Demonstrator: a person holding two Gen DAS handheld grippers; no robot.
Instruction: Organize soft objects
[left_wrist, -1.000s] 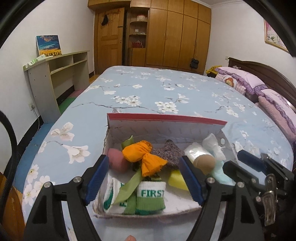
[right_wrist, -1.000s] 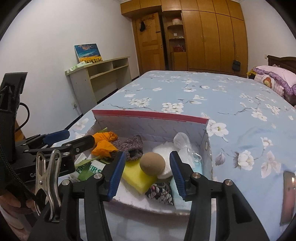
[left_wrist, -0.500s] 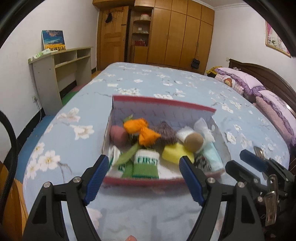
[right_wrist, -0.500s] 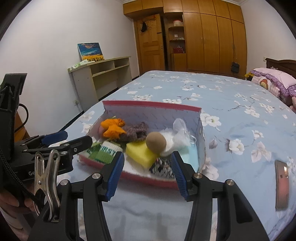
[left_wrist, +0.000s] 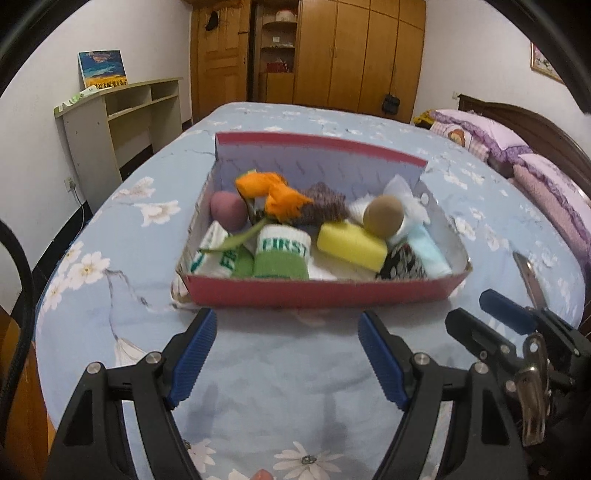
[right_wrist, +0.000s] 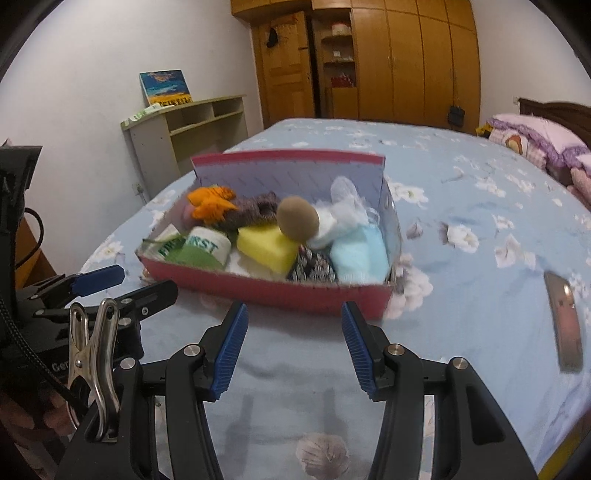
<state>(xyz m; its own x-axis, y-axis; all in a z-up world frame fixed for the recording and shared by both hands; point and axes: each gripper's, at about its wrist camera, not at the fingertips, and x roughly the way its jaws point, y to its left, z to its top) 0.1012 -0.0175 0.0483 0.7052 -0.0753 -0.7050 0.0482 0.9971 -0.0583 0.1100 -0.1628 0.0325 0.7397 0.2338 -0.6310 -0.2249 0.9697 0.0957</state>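
Box (left_wrist: 317, 295) of soft items, frame centre, on bed (left_wrist: 258, 362): farther off than before. Both hand-held grippers, left (left_wrist: 286, 356) and right (right_wrist: 293, 347), wide, empty, withdrawn. Sorting likely finished.

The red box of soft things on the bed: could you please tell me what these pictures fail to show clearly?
- Box floor, left wrist view: mostly covered by the pile.
- Sock lettering, right wrist view: blurred, partly hidden by a green strip.
- Purple ball: nearly hidden behind the orange cloth in the right wrist view.
- Flat object on the bedspread, right wrist view: too smeared to identify.
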